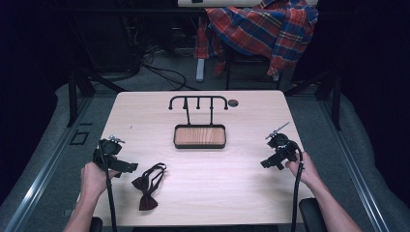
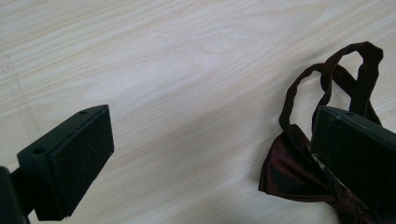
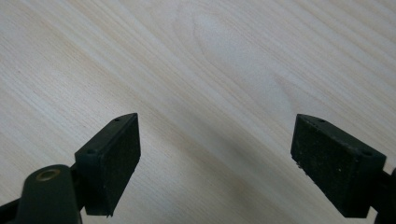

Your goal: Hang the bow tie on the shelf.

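The dark red bow tie (image 1: 146, 186) lies flat on the bench (image 1: 217, 193), near its front edge and toward the front left corner, with the strap looped on the far side of the bow. The left tool (image 1: 126, 167) is just beside it, with jaws wide apart and nothing between them. The right tool (image 1: 269, 163) is near the right edge, also with jaws wide apart over bare wood. A black hanger stand (image 1: 199, 135) with wooden tray sits toward the back edge, in the middle.

Hook stand (image 1: 198, 126), plaid shirt (image 1: 263, 26) behind table (image 1: 251, 188)
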A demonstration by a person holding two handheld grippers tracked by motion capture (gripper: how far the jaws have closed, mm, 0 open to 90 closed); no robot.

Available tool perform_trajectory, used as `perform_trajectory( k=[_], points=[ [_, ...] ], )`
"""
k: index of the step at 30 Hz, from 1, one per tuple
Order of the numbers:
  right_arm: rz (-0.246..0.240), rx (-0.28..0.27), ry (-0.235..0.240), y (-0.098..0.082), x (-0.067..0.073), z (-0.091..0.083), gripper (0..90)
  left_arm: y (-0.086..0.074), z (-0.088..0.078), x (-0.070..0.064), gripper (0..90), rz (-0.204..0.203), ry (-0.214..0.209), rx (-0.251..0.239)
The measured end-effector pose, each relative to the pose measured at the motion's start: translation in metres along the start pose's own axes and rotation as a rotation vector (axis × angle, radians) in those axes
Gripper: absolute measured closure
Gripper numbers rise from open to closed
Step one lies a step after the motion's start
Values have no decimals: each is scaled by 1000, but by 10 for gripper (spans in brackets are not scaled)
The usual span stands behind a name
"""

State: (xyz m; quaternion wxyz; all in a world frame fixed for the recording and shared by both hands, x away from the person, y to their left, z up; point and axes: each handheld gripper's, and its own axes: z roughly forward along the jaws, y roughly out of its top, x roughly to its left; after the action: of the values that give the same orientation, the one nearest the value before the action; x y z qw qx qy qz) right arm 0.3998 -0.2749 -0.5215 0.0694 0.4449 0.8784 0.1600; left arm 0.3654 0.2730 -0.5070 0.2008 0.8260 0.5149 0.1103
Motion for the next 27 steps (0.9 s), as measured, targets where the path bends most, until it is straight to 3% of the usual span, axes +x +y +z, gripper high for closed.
perform_trajectory(
  k=[3, 27],
  points=[
    [-7, 11, 0, 1, 0, 0, 157, 1, 0, 0, 0, 6, 11, -1],
    [-28, 46, 14, 2, 1, 3, 157, 5, -1, -6, 0, 21, -32, -15]
  ],
)
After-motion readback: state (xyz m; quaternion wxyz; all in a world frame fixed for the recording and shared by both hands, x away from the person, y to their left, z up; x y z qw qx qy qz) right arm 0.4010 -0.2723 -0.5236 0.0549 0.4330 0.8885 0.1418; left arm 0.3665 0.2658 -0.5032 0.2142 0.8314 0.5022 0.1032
